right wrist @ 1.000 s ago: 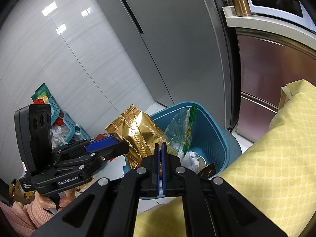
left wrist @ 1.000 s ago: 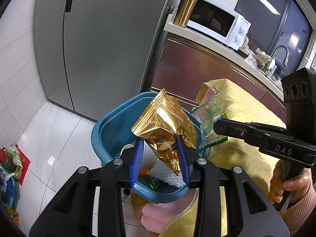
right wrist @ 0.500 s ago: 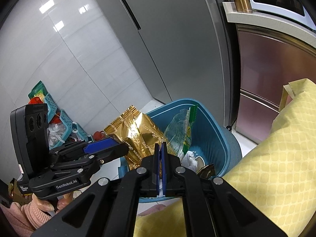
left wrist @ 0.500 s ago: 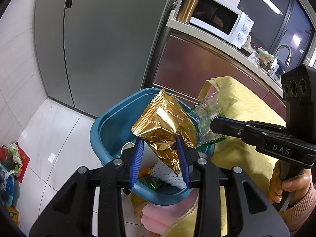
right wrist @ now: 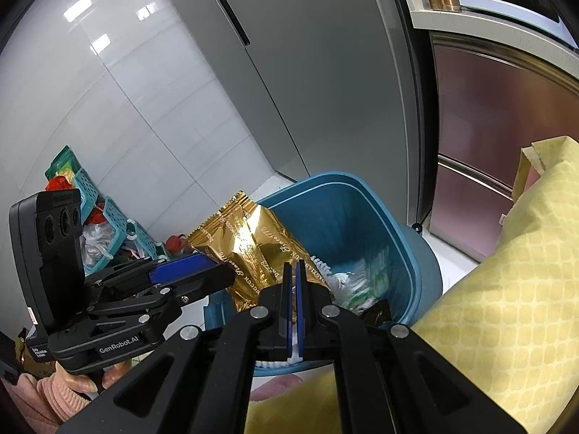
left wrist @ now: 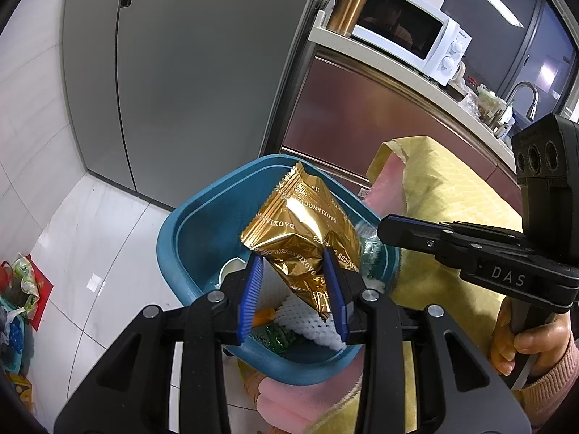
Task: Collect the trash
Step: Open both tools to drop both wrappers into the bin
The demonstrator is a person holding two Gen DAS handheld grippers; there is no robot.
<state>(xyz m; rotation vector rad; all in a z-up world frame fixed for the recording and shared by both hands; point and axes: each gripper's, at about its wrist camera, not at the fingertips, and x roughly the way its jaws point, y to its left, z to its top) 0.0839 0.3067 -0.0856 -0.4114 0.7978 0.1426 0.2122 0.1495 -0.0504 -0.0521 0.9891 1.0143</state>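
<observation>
A crinkled gold snack wrapper (left wrist: 300,224) is pinched between the blue pads of my left gripper (left wrist: 292,256), which is shut on it just above the open blue bin (left wrist: 170,238). From the right wrist view the same gold wrapper (right wrist: 253,238) sticks out of the left gripper (right wrist: 213,271) over the bin (right wrist: 380,209). My right gripper (right wrist: 293,266) is shut, pads together with nothing showing between them, at the bin's near rim. A clear wrapper with a green edge (right wrist: 358,278) is blurred low inside the bin, just past those tips. The right gripper (left wrist: 383,228) reaches in from the right.
The bin holds white foam netting (left wrist: 307,314), a green packet (left wrist: 275,336) and a white cup (left wrist: 231,267). A yellow quilted cloth (left wrist: 452,195) is at the right, beside the bin. Behind stand a grey fridge (left wrist: 199,54) and a counter with a microwave (left wrist: 409,39). Teal baskets (right wrist: 97,224) crowd the floor at left.
The clear green-edged wrapper that stood up from the right gripper's tips now lies lower, blurred, inside the bin. Both grippers have hardly moved, and the gold wrapper is still gripped.
</observation>
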